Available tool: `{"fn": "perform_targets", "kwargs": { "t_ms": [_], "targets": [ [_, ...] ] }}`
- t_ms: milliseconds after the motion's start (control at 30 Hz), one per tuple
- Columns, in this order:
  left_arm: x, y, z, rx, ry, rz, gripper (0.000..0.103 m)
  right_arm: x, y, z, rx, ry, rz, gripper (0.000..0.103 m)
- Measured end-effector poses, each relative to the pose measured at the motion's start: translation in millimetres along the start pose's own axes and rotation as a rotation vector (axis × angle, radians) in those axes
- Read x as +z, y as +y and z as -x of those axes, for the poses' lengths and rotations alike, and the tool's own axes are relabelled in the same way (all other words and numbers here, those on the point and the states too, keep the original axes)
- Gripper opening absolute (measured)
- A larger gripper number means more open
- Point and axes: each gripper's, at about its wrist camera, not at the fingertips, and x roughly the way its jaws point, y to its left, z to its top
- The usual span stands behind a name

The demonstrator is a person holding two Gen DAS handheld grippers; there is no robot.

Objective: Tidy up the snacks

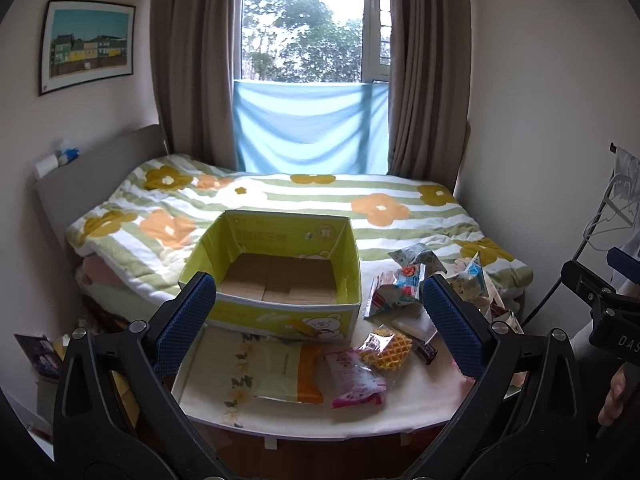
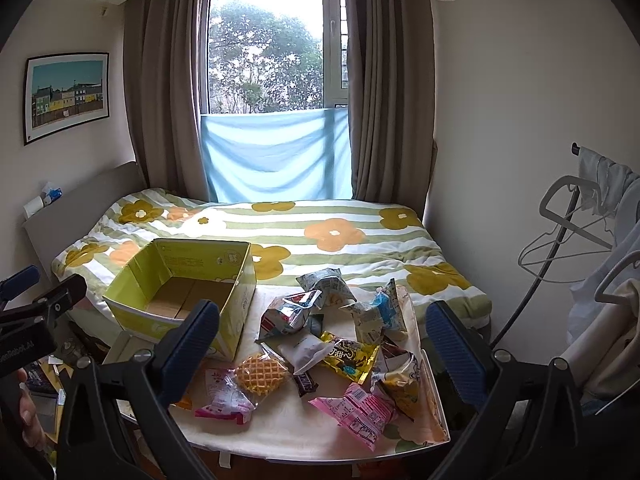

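1. Small cloth-covered surface [image 2: 288,428] set against a bed [image 2: 360,224] with a flowered quilt; window [image 2: 264,52], brown curtains [image 2: 384,100] and a framed picture [image 2: 66,96] behind.
2. Left gripper [image 1: 318,322]: jaws wide apart, holding nothing, touching nothing, raised over the surface.
3. Right gripper [image 2: 320,350]: jaws likewise wide apart and empty, above the snacks [image 2: 340,344].
4. Green cardboard box [image 2: 236,304] on the left of the surface, open on top, only bare cardboard inside.
5. Snacks heaped loose to the right of the box: waffle [image 2: 262,374], pink packets [image 2: 358,408], yellow packet [image 2: 352,356].
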Motion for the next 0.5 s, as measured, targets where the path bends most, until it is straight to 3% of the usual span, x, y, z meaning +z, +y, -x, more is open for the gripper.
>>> {"fn": "perform_targets", "kwargs": {
  "t_ms": [500],
  "targets": [
    [3.2, -2.3, 2.3, 0.002, -0.012, -0.012, 0.103, -0.3, 1.1, 0.2, 0.009, 0.001, 0.002, 0.103]
  ]
}}
